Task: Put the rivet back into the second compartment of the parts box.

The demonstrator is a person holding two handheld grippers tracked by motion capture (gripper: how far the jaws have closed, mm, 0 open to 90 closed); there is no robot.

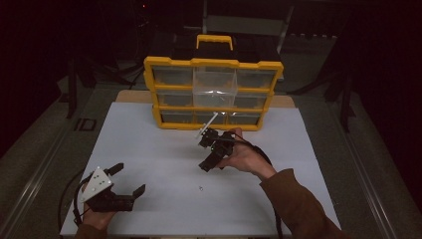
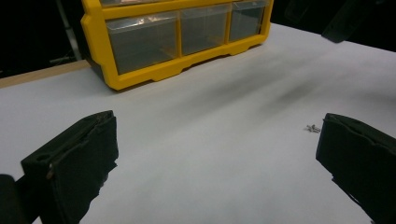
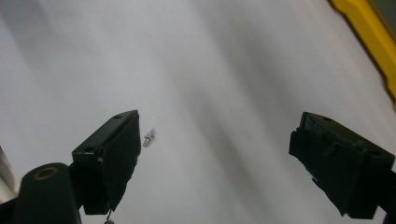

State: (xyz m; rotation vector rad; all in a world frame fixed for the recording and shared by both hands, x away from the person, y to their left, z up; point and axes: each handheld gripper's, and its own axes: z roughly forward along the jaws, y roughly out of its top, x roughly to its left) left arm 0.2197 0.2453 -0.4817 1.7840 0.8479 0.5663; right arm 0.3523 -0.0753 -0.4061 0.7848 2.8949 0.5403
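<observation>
Small silver metal screw [image 1: 200, 188] lies loose on the white worktop [image 1: 149, 149], between both grippers. Right gripper [image 1: 208, 155] spread, hovering above it; left gripper [image 1: 130, 180] spread, idle. Risk: a tiny screw could skid off the jaw edge if the approach is off-centre.

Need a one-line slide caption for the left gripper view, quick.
Left gripper open above the white table, a small screw beside its jaw, yellow drawer organizer behind.
</observation>
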